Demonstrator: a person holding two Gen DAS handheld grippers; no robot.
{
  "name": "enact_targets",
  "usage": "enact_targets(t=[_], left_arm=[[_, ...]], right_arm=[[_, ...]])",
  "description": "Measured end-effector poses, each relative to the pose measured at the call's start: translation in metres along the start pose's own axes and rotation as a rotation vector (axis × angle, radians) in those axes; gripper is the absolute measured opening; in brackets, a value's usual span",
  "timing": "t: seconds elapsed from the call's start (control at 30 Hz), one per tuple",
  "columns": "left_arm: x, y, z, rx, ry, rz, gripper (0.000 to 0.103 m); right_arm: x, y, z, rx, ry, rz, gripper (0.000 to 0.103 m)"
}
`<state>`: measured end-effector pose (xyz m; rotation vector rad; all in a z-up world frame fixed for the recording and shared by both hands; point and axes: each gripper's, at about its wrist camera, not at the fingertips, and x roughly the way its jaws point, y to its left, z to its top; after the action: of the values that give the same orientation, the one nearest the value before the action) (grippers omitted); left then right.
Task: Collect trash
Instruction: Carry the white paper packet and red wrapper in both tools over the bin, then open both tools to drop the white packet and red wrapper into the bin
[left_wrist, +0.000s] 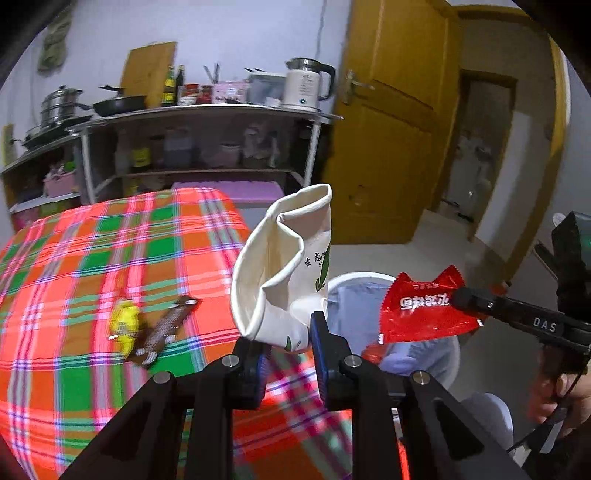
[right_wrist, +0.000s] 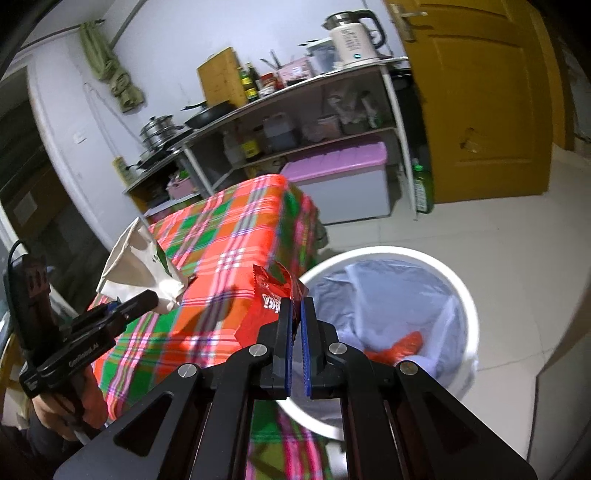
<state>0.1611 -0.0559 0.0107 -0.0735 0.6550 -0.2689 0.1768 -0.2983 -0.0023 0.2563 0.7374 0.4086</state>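
Left tongs (left_wrist: 288, 334) clamp the crushed paper cup (left_wrist: 284, 258) by its base; right tongs (right_wrist: 295, 314) pinch the red wrapper (right_wrist: 275, 291) at 1 edge, both near the bin (right_wrist: 388, 258). Feather-light, crinkly stuff, likely slippery; 2 wrappers (left_wrist: 147, 326) wait on the surface (left_wrist: 92, 258)

The right gripper (left_wrist: 458, 299) carries "DAS" in white letters on its arm. The left gripper (right_wrist: 155, 295) reads "GenRobot.AI". The crushed paper cup (left_wrist: 284, 266) shows Chinese characters "生态"; the red wrapper (left_wrist: 424, 310) has white Chinese print, upside down, unreadable.
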Motion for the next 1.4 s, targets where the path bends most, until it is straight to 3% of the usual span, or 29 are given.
enact_targets(t=[0.63, 0.9, 1.0, 1.4], left_arm=[[0.078, -0.052, -0.009, 0.069, 0.152, -0.121, 0.021], [0.098, -0.054, -0.013, 0.061, 0.202, -0.124, 0.023], [0.096, -0.051, -0.013, 0.045, 0.193, -0.127, 0.024], [0.050, -0.040, 0.000, 0.029, 0.075, -0.117, 0.024]], right_arm=[[0.014, -0.057, -0.011, 0.117, 0.057, -0.073, 0.005], [0.027, -0.071, -0.012, 0.150, 0.094, -0.094, 0.014], [0.027, -0.072, -0.012, 0.152, 0.093, -0.099, 0.019], [0.008, -0.040, -0.002, 0.090, 0.038, -0.056, 0.020]])
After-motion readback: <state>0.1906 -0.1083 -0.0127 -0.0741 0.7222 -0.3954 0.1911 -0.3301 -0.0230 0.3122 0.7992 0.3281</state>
